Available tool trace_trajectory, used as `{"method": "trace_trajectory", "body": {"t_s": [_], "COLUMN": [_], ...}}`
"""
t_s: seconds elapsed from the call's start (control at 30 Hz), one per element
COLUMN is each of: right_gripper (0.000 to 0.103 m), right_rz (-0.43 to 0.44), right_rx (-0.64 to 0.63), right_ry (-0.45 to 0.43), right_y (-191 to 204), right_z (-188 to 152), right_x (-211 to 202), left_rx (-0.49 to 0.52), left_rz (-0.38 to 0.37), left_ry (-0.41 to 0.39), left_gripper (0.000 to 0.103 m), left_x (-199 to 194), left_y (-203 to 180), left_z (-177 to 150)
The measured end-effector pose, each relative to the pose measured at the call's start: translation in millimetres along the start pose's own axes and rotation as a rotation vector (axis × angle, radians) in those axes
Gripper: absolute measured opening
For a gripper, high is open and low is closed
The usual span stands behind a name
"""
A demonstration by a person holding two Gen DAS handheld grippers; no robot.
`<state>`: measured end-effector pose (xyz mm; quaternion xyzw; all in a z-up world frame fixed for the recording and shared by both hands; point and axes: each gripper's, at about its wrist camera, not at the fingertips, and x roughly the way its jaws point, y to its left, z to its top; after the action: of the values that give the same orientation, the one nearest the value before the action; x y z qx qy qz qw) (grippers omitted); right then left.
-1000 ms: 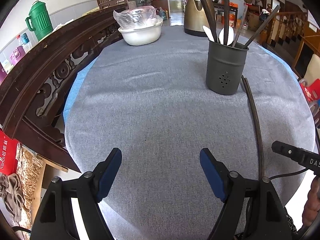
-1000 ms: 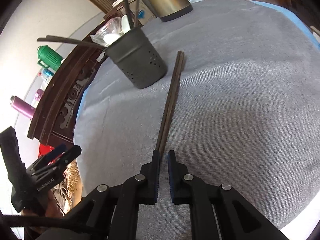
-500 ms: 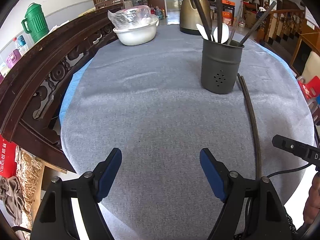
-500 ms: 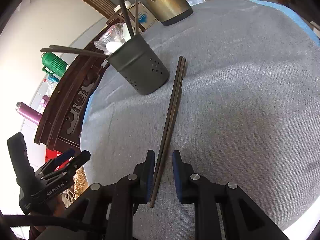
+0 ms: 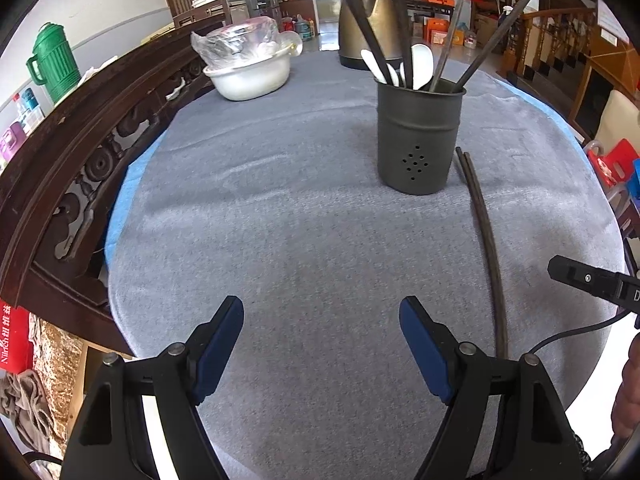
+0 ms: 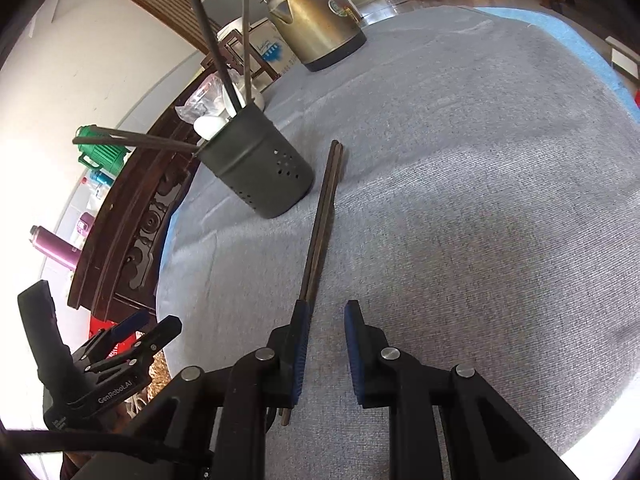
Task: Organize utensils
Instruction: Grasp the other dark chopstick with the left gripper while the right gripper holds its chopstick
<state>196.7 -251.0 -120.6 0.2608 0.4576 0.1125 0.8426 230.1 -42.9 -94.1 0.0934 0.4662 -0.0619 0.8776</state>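
Observation:
A dark grey utensil holder (image 5: pixel 418 136) stands on the grey tablecloth with dark chopsticks and white spoons in it; it also shows in the right wrist view (image 6: pixel 260 170). A pair of dark chopsticks (image 5: pixel 484 236) lies flat on the cloth to its right, also in the right wrist view (image 6: pixel 320 224). My right gripper (image 6: pixel 324 320) is open, and the near end of the chopsticks lies beside and under its left finger (image 6: pixel 298 340). My left gripper (image 5: pixel 320 320) is wide open and empty above the near cloth.
A white bowl covered in plastic (image 5: pixel 248 68) and a brass kettle (image 5: pixel 368 20) stand at the far end. A carved dark wooden rail (image 5: pixel 80 152) runs along the left edge. A green jug (image 5: pixel 54 64) stands beyond it.
My right gripper has opened and let go of the chopsticks, which now lie flat on the cloth. My left gripper has stayed open and moved slightly closer to the holder.

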Motion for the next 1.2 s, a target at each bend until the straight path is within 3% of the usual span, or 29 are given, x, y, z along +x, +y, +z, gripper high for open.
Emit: {"method": "trace_trajectory", "body": {"t_s": [0.17,0.5,0.87,1.2], "right_gripper": [0.028,0.029,0.029,0.029], "right_rz": [-0.003,-0.025,-0.019,-0.024], "right_rx": [0.027,0.055,0.094,0.106], "right_ry": [-0.024,-0.07,-0.097,-0.106], "right_y": [-10,-29,-44,-49], "right_z": [3,5,5,6], "right_x": [-5,-24,-35,-39], "left_rx": [0.002,-0.035,0.021,-0.001], "left_rz": [-0.082,-0.244,-0.237,-0.241], "left_ry": [0.002,0.066,0.096,0.12], "left_gripper": [0.081,0.081,0.081,0.083], "left_x": [13,50,71,81], "left_y": [-13,-48,-78,-76], "left_z": [13,31,38,53]}}
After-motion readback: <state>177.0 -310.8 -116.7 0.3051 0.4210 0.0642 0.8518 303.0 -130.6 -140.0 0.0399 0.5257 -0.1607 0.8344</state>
